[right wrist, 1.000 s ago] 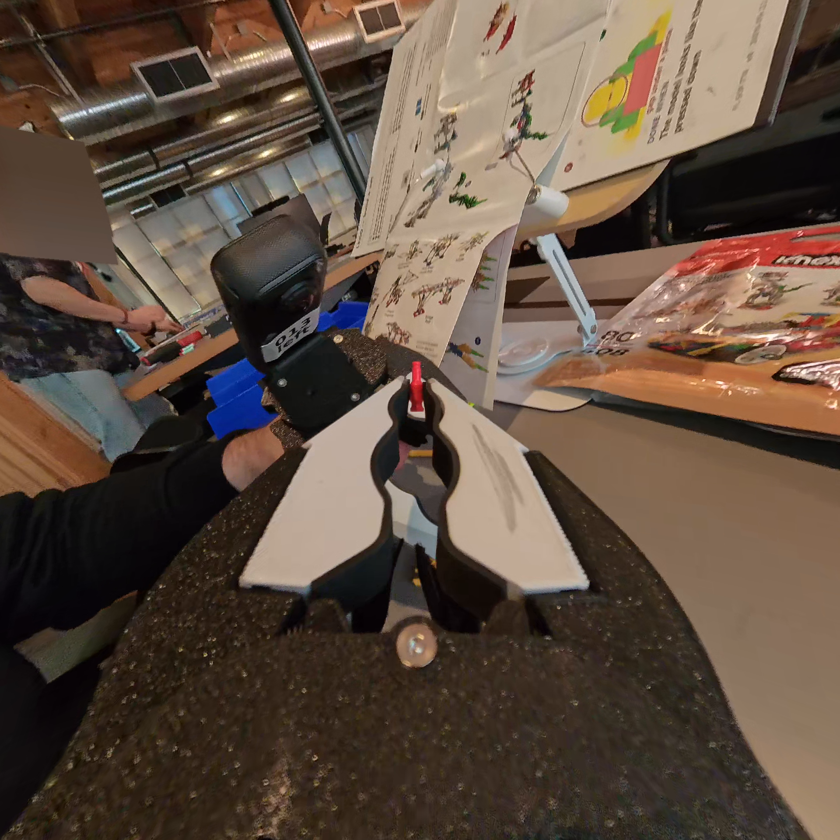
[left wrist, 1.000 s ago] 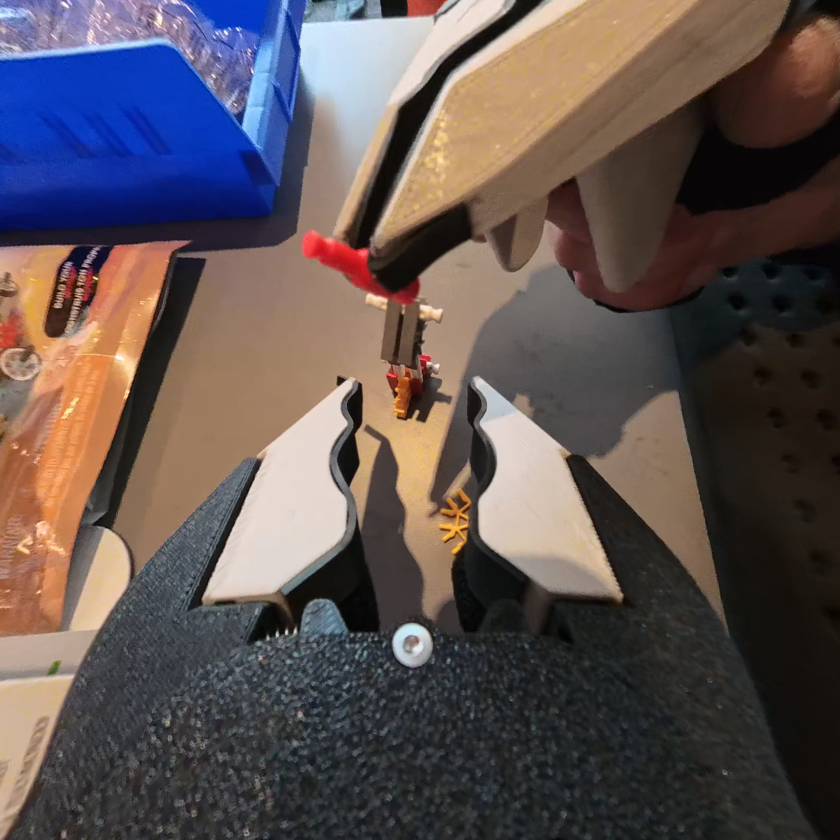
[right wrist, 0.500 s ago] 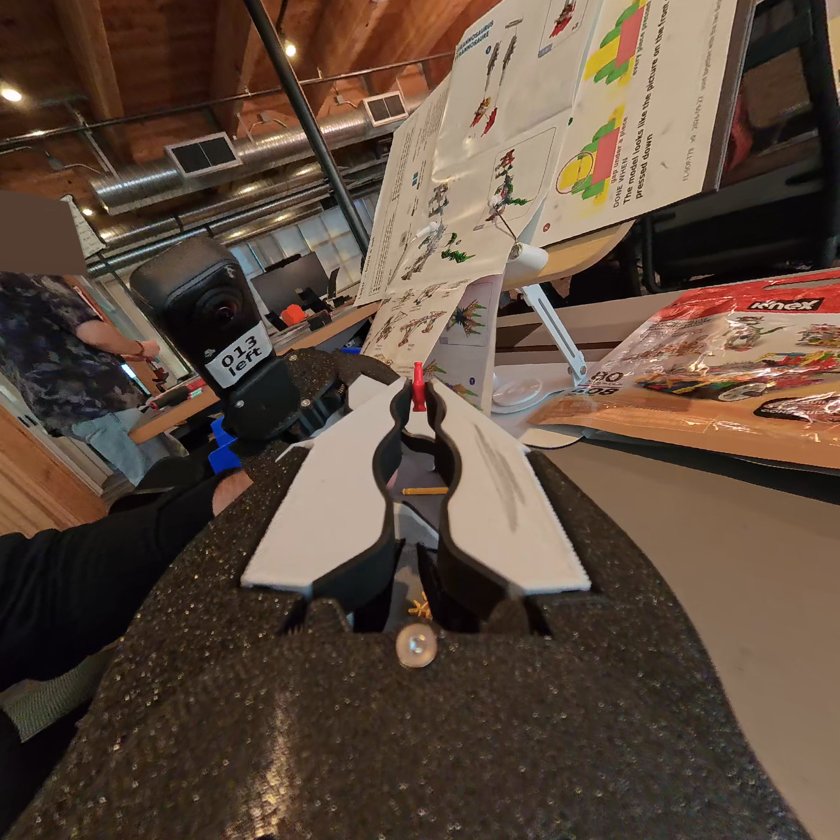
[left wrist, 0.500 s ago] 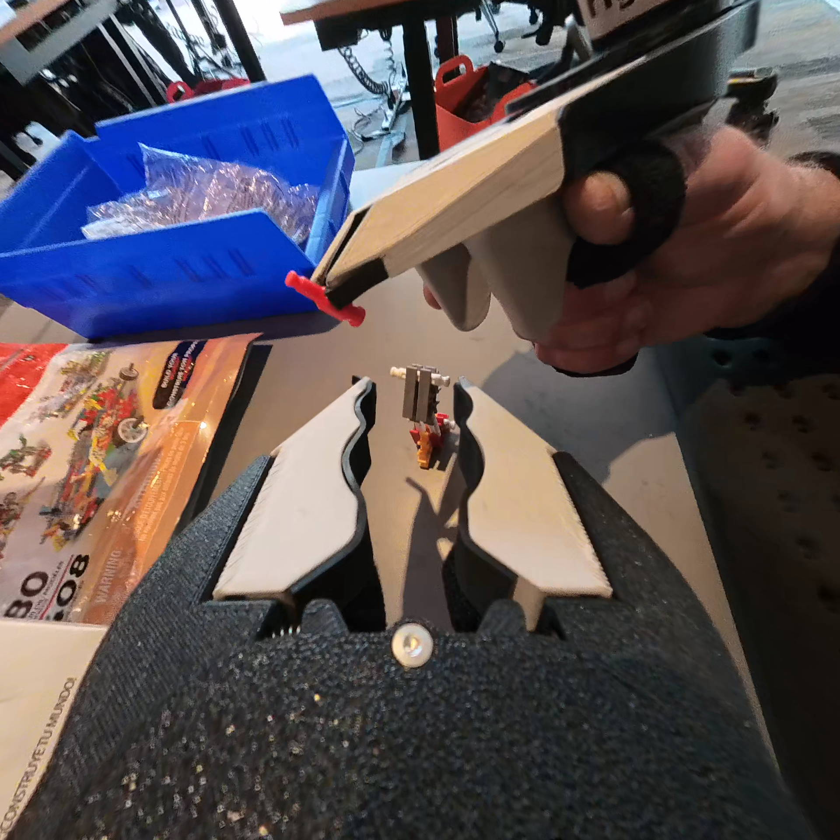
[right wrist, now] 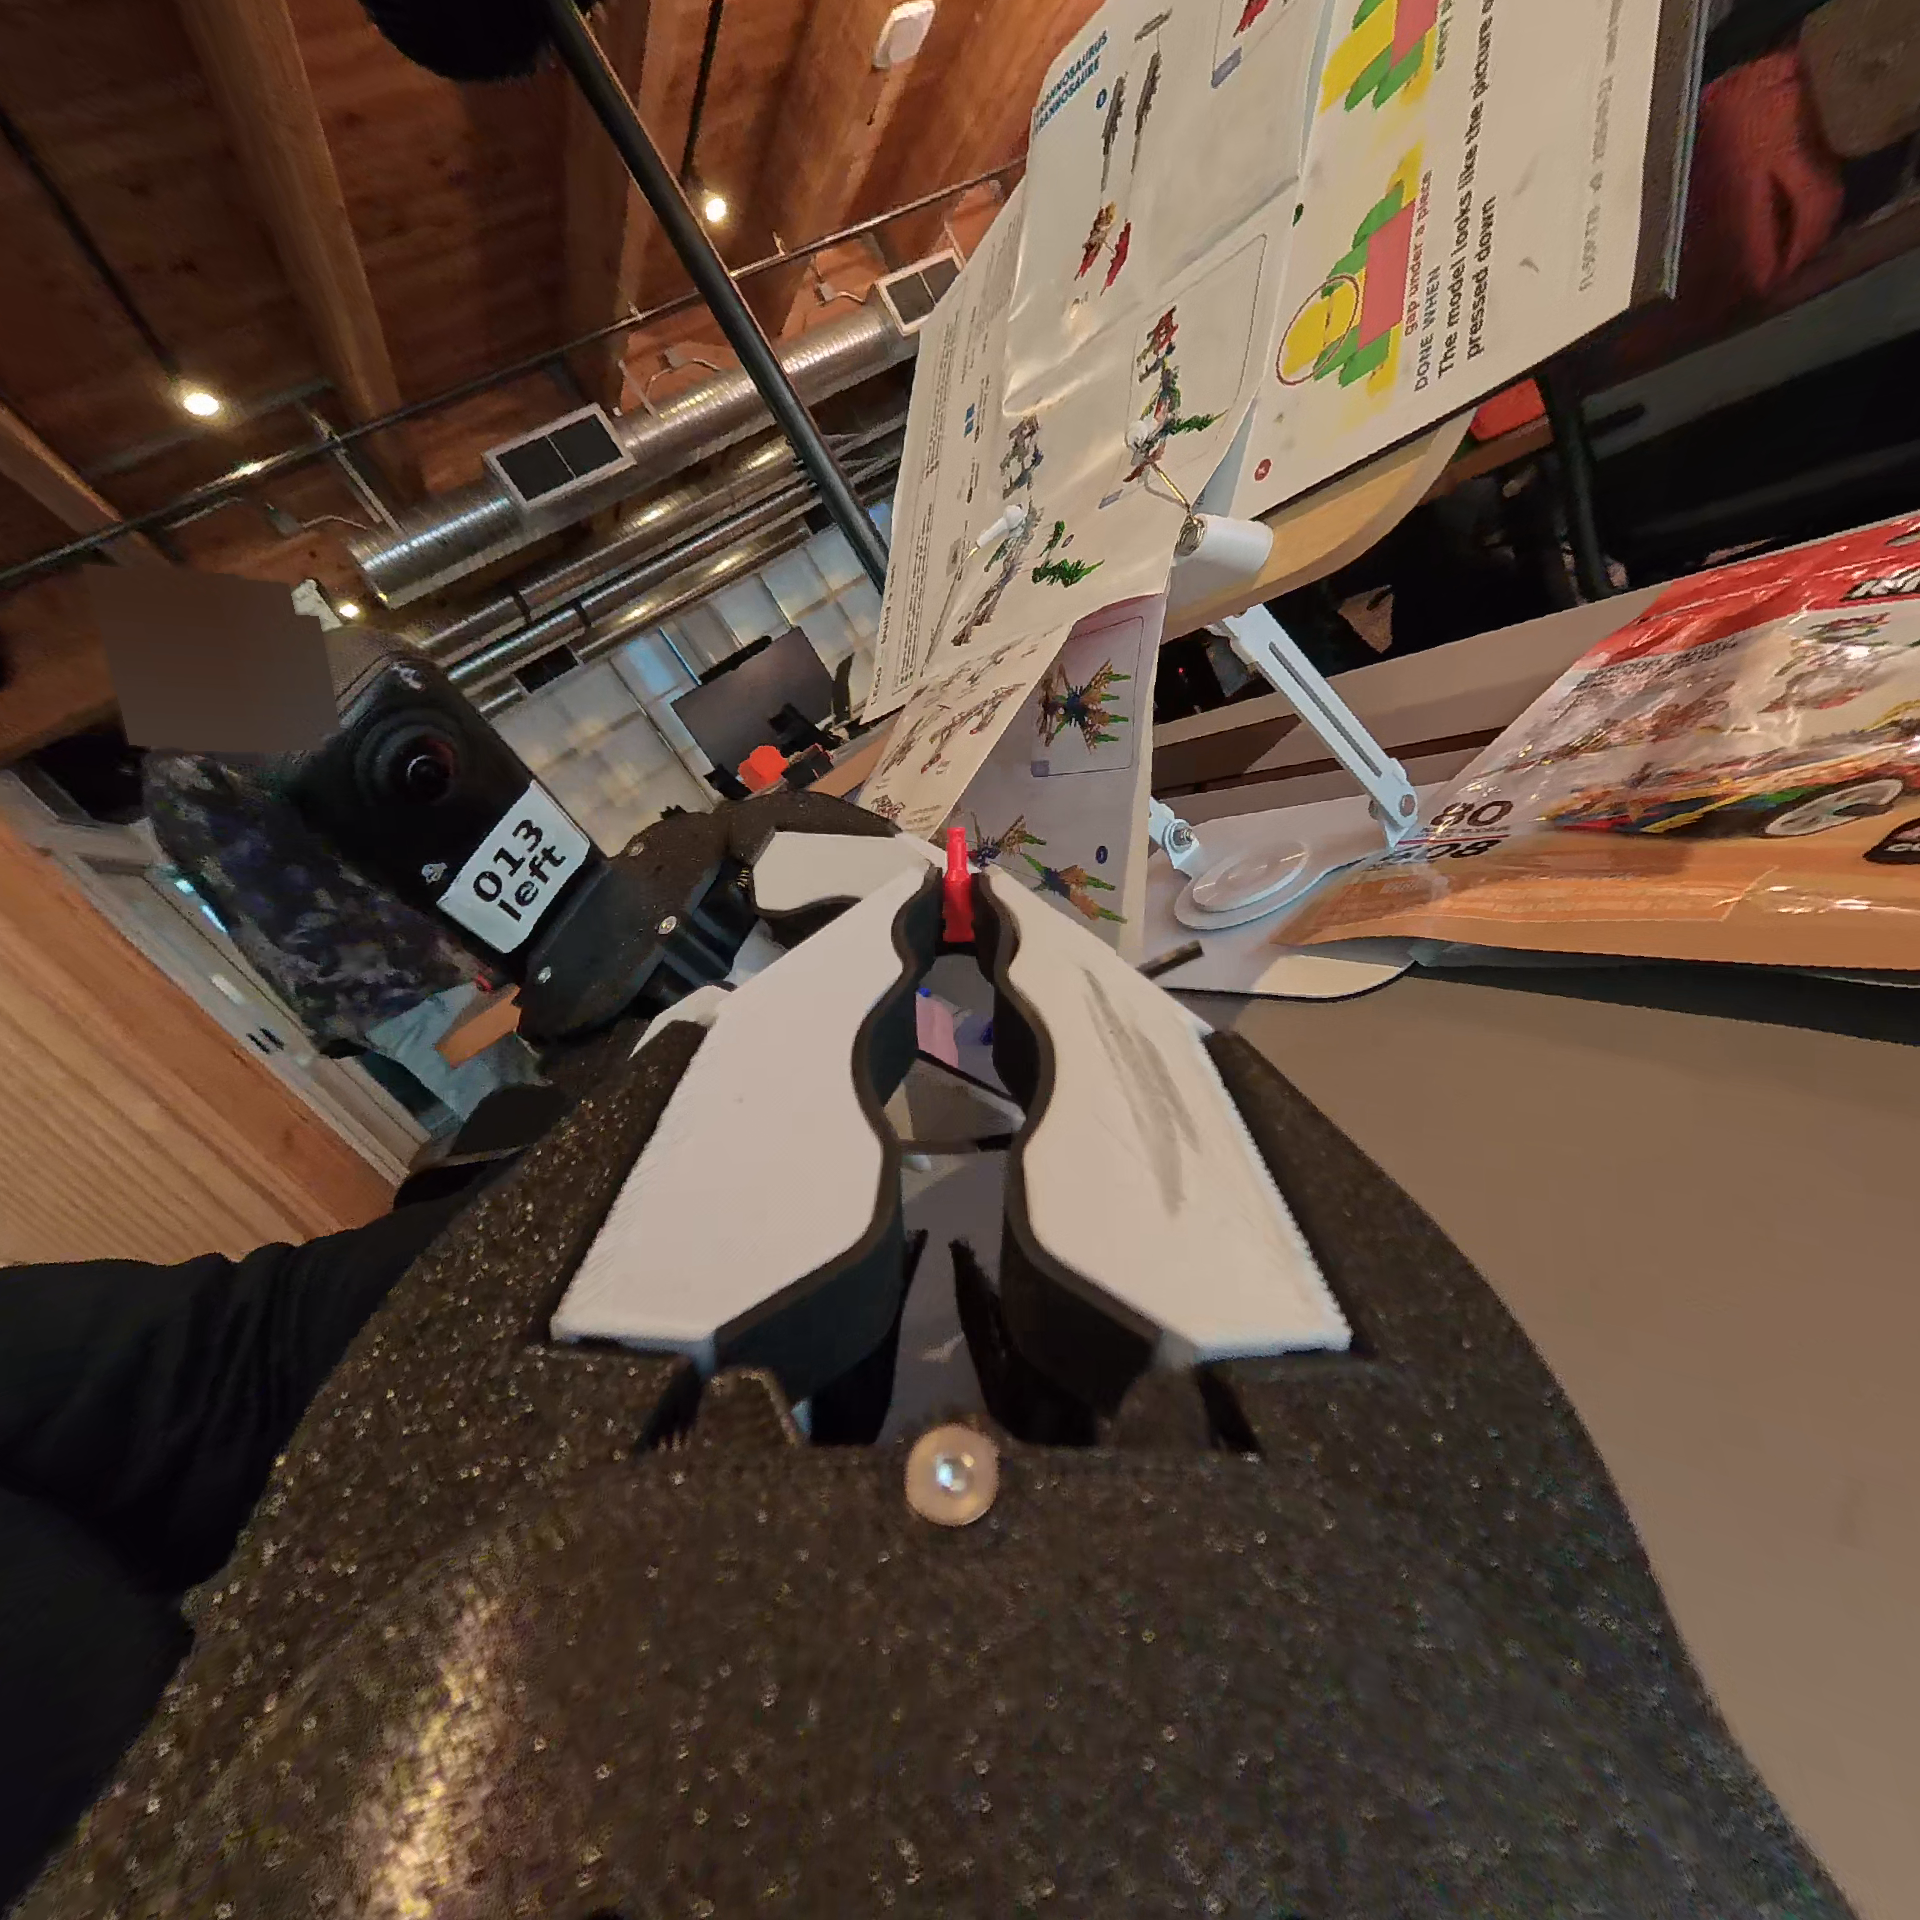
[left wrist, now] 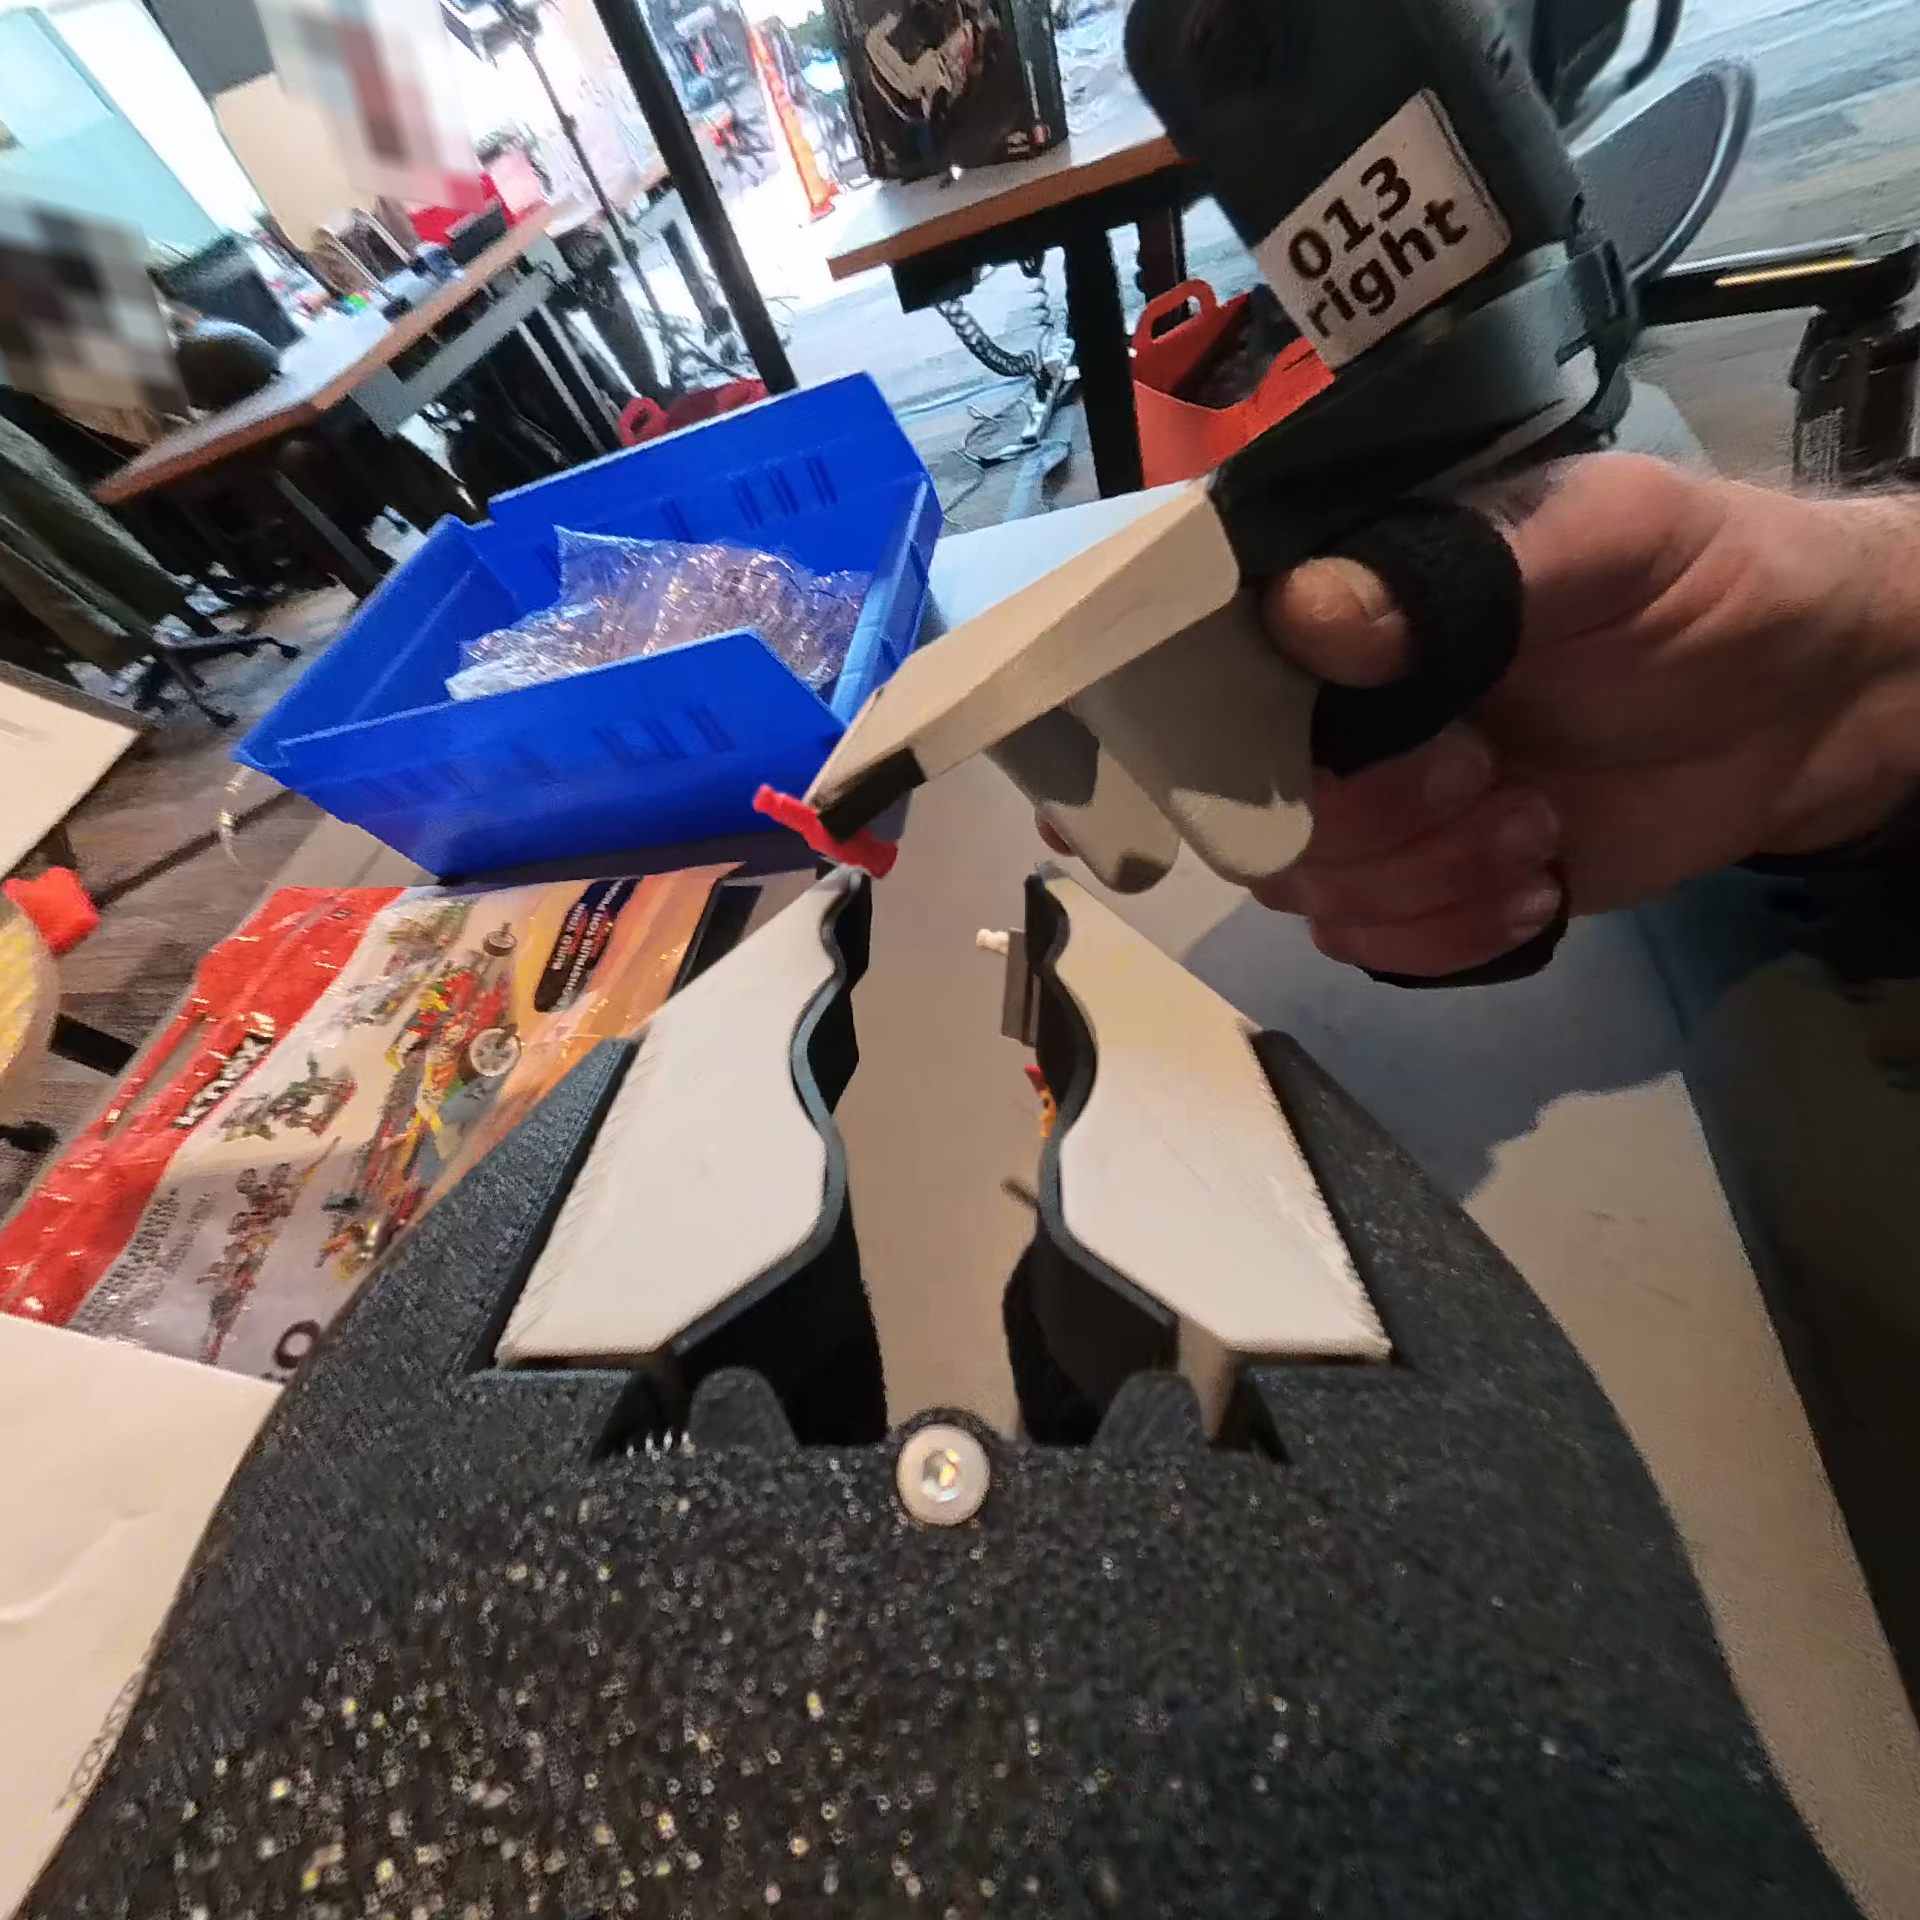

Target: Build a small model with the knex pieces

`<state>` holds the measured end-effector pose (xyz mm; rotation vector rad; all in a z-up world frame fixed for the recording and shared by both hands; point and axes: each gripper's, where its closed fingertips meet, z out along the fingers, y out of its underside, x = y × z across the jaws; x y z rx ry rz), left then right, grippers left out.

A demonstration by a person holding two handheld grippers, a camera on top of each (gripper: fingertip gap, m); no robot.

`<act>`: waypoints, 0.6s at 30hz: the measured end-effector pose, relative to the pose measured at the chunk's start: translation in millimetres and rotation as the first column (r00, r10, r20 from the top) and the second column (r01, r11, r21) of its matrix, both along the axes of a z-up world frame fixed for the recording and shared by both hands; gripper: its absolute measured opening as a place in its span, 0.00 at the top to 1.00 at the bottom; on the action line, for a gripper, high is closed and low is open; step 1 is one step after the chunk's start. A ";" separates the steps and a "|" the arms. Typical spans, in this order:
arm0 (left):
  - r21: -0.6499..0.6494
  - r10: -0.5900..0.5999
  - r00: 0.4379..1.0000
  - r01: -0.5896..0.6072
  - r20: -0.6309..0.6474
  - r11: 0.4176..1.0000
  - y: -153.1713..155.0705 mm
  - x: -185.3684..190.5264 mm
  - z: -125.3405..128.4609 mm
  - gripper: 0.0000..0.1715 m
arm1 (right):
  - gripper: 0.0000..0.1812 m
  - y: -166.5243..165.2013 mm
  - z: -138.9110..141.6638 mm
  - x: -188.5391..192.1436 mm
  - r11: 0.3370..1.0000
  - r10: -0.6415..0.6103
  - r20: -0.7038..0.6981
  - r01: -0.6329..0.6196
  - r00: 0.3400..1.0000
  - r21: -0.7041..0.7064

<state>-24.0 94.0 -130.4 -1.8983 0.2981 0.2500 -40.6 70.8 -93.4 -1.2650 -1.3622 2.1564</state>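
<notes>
The right claw (right wrist: 958, 902) is closed on a small red rod (right wrist: 956, 900), pinched at the very tips of its fingers with a short end sticking out past them. In the left wrist view the same red rod (left wrist: 824, 824) pokes out on both sides of the right claw (left wrist: 847, 816), which hangs just above the tip of the left claw's left finger.

The left claw (left wrist: 940, 904) stands open at a middling width and holds nothing. Between its fingers, close against the right finger (left wrist: 1164, 1132), a small grey, red and orange toy assembly (left wrist: 1023, 1003) stands on the grey table (left wrist: 925, 1195), partly hidden by that finger.

Beyond the left claw's tips sits a blue bin (left wrist: 582, 748) with clear plastic bags inside. To its left lies a printed toy bag (left wrist: 343, 1070). Ahead of the right claw a propped instruction sheet (right wrist: 1091, 499) stands on a white stand (right wrist: 1247, 883).
</notes>
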 end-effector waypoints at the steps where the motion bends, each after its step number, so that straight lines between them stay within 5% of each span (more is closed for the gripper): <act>1: 0.009 0.003 1.000 -0.003 -0.008 1.000 0.2 0.3 1.9 0.84 | 0.97 0.2 -0.2 0.0 1.000 0.004 0.002 -0.004 1.000 -0.010; 18: 0.049 0.075 0.997 -0.075 -0.011 0.996 -1.1 -11.1 6.1 0.98 | 0.97 3.4 -8.6 -0.8 0.994 -0.047 -0.003 0.047 0.999 0.100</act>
